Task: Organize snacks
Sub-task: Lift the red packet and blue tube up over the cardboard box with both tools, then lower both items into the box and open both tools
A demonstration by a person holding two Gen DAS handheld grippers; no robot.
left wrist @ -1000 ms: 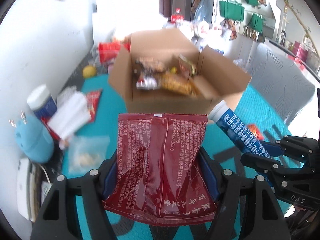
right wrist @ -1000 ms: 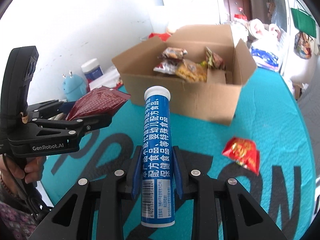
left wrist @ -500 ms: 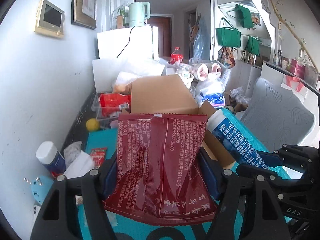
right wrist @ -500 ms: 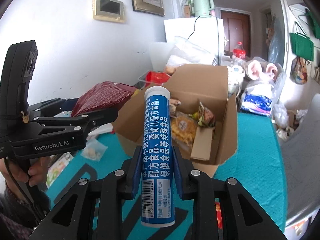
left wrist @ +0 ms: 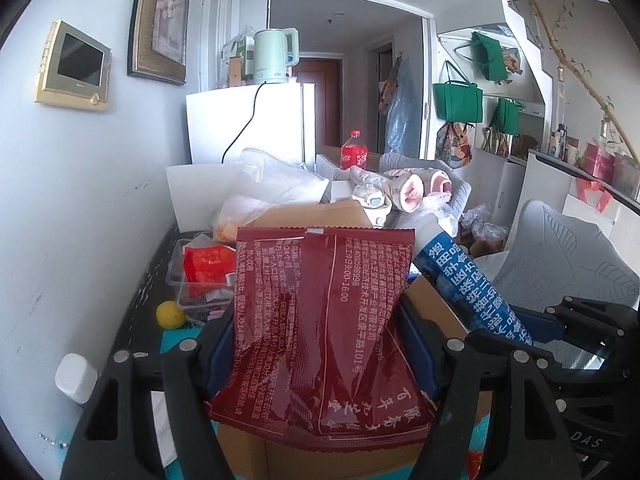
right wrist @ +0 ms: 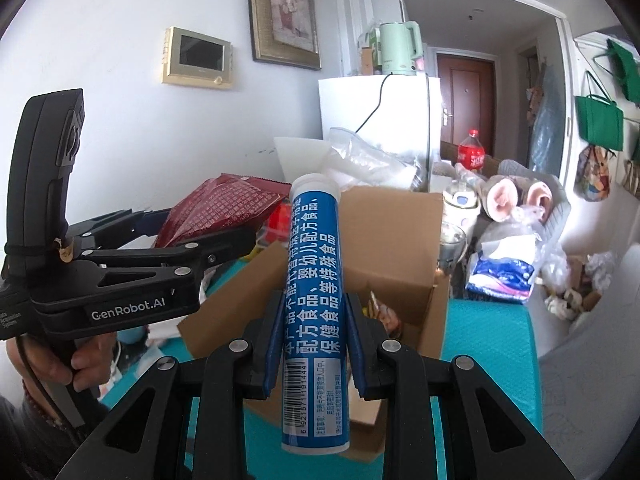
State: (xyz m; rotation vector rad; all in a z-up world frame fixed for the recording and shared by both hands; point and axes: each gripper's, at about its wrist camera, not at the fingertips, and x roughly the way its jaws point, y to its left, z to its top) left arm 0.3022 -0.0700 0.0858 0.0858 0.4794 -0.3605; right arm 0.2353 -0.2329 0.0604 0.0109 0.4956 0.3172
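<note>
The left tool point(left wrist: 324, 344) gripped a dark red snack packet point(left wrist: 320, 320), pads squeezing both edges. The right tool point(right wrist: 314, 344) clamped a blue tube point(right wrist: 314, 280), white cap pointing away. Both snacks hung above the open cardboard box point(right wrist: 392, 248) on the teal table point(right wrist: 492, 344).
</note>
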